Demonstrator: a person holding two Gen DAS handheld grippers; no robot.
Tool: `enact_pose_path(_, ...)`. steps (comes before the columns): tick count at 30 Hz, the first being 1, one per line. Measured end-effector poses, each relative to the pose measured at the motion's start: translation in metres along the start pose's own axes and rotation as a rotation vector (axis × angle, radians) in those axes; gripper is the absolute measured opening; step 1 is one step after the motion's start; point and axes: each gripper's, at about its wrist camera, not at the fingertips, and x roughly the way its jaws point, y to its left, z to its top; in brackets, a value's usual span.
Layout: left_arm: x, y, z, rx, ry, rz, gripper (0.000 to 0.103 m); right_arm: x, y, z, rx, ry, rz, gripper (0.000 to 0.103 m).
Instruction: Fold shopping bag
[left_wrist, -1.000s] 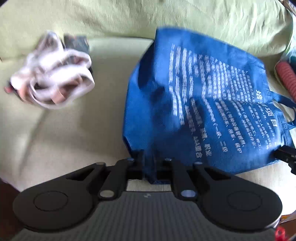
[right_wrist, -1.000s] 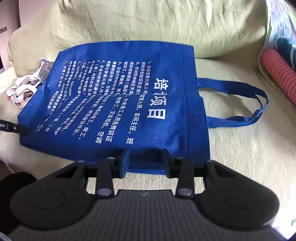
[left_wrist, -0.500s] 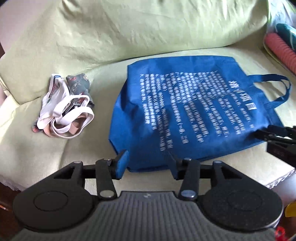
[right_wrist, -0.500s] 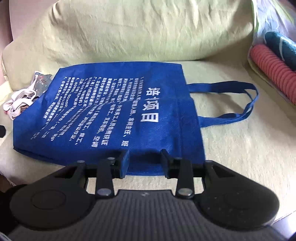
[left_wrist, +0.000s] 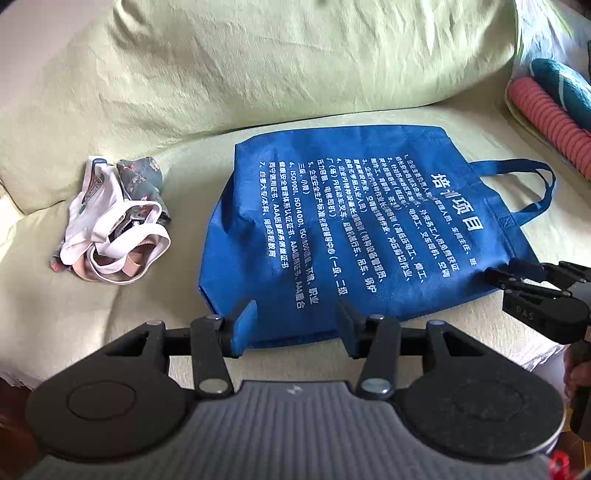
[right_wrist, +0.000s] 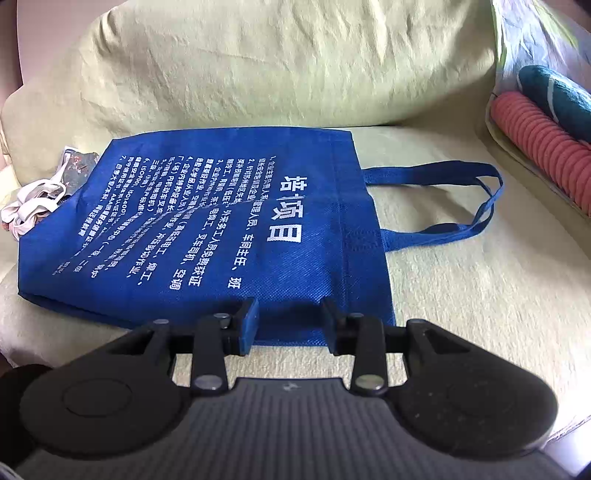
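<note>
A blue non-woven shopping bag (left_wrist: 354, 229) (right_wrist: 207, 236) with white print lies flat on the green sofa seat. Its two handles (left_wrist: 532, 184) (right_wrist: 461, 199) point right. My left gripper (left_wrist: 295, 325) hangs open over the bag's near left edge, with nothing pinched between its pads. My right gripper (right_wrist: 290, 325) is at the near right corner, its jaws apart, and the bag's edge shows between the fingers without being pressed. In the left wrist view the right gripper (left_wrist: 496, 275) reaches in from the right with its tips at the bag's edge.
A bundle of white and pink straps with patterned cloth (left_wrist: 110, 229) (right_wrist: 33, 199) lies left of the bag. A pink ribbed roll (left_wrist: 550, 125) (right_wrist: 543, 147) and a teal item sit at the right. The back cushion (left_wrist: 295, 62) rises behind. The seat's front edge runs just below the grippers.
My left gripper let go of the bag's raised corner, widened and drew back and up. The bag dropped flat. The right gripper barely moved.
</note>
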Motion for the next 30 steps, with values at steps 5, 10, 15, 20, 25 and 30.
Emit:
enact_pose_path(5,0.003,0.002,-0.001,-0.002,-0.005,-0.020,0.054,0.000,0.000,0.000,0.003,0.002,-0.004,0.032)
enact_pose_path(10,0.010,0.001,-0.002,0.005,-0.003,-0.031,0.054,0.000,0.000,0.000,0.002,0.004,-0.004,0.032)
enact_pose_path(15,0.020,0.003,0.012,0.068,-0.033,-0.068,0.055,0.000,0.003,-0.001,-0.013,0.008,-0.012,0.032)
enact_pose_path(20,0.044,0.005,0.070,0.231,-0.124,-0.195,0.069,-0.002,0.003,-0.005,-0.025,-0.005,0.002,0.032)
enact_pose_path(25,0.095,-0.008,0.159,0.442,-0.147,-0.339,0.071,-0.001,0.000,-0.006,-0.041,-0.011,0.028,0.033)
enact_pose_path(30,0.174,-0.041,0.231,0.699,-0.048,-0.449,0.076,0.002,-0.004,-0.002,-0.053,0.004,0.059,0.034)
